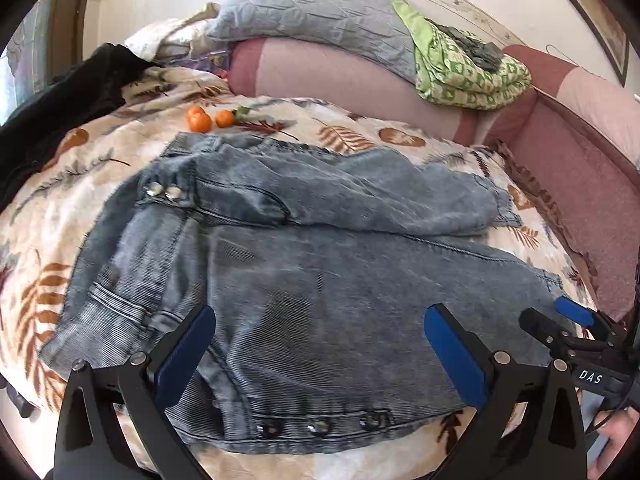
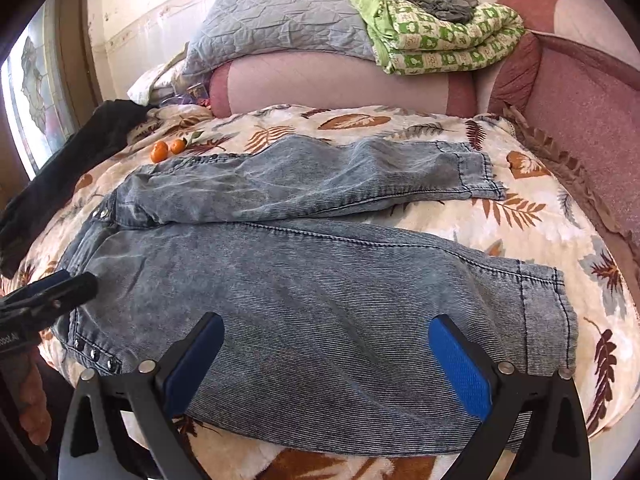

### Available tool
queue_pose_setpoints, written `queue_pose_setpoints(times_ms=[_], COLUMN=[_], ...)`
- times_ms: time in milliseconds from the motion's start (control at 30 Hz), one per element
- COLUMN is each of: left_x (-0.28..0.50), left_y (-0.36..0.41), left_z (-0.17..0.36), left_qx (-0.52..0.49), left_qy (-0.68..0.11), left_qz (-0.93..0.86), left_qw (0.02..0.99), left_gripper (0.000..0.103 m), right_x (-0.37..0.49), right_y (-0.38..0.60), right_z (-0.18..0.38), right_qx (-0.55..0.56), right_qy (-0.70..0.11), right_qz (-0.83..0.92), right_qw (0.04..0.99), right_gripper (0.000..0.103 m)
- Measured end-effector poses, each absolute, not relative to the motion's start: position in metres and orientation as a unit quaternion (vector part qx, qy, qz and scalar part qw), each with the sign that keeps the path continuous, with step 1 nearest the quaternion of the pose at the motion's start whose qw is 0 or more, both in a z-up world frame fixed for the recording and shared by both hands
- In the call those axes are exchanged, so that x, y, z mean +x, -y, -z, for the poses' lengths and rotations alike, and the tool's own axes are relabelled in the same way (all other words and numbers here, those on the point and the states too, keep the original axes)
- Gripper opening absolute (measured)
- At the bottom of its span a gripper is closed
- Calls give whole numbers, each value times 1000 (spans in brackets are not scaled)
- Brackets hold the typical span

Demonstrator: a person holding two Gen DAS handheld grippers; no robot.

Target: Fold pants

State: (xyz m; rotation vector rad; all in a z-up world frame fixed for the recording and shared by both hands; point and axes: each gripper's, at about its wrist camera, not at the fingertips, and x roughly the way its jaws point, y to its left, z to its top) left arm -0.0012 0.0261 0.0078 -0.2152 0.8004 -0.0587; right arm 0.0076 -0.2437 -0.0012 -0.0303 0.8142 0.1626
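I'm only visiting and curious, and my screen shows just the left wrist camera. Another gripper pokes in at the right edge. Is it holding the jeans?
Observer: No. The right gripper is open, with its blue pads spread wide over the near leg of the jeans and gripping nothing.
Operator: That gripper hides the end of the near leg from me. How does it lie?
Observer: The near hem is spread out flat on the leaf-print blanket, not folded back.
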Motion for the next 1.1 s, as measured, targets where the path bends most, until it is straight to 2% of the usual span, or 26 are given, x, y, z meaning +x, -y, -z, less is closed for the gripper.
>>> queue_pose_setpoints(times_ms=[233, 400, 567, 700, 767, 867, 933, 1033, 1067, 1100], left_x=[22, 86, 157, 196, 216, 239, 252, 262, 266, 267], left_y=[-66, -136, -187, -200, -204, -211, -214, -209, -207, -205], left_z=[-41, -49, -29, -21, -15, -3, 8, 23, 29, 34], left_qx=[-85, -148, -163, -149, -151, -172, -190, -188, -178, -168], left_qy=[-394, -415, -456, -464, -474, -492, -506, -521, -528, -531], left_qz=[4, -32, -77, -71, -64, -56, -49, -55, -60, -66], left_qw=[915, 897, 871, 870, 865, 852, 840, 831, 829, 828], left_gripper=[103, 103, 103, 103, 103, 91, 77, 74, 70, 57], right_x=[27, 106, 224, 288, 314, 346, 360, 372, 372, 373], right_y=[270, 322, 381, 416, 420, 421, 421, 413, 411, 411], right_z=[-23, -61, -33, -21, -16, -3, 8, 29, 32, 32], right_qx=[21, 72, 90, 135, 136, 120, 120, 97, 87, 85], right_qy=[-409, -449, -539, -536, -537, -546, -554, -577, -575, -567], right_qz=[-114, -115, -49, -36, -40, -21, -27, -30, -28, -30], right_qw=[905, 883, 836, 832, 832, 829, 823, 811, 813, 819], right_gripper=[103, 103, 103, 102, 97, 89, 77, 63, 63, 60])
